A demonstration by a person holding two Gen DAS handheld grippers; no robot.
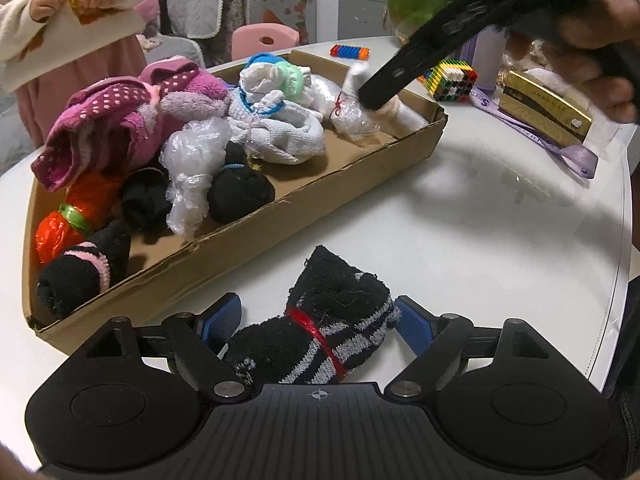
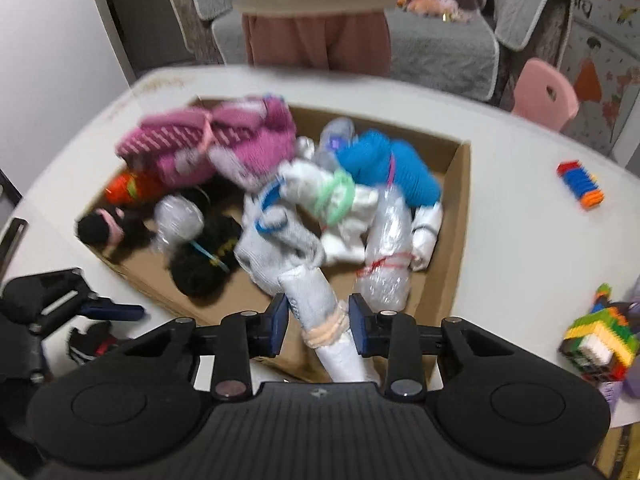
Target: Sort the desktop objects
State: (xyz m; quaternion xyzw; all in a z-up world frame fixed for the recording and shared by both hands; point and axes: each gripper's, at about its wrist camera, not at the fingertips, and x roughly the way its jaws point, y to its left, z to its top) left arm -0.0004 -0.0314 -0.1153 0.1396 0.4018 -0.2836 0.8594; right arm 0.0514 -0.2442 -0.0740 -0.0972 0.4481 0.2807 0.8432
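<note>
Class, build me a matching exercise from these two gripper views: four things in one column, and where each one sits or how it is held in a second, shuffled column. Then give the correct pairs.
Things
1. black striped sock bundle with red band
2. white sock roll with peach band
3. pink dotted socks
4. colourful block cube

Places
A. on the table outside the cardboard box, beside a purple bottle
B. between the right gripper fingers, over the box's edge
C. on the table between the open left gripper fingers
D. piled inside the box

Pairs: 1-C, 2-B, 3-D, 4-A
</note>
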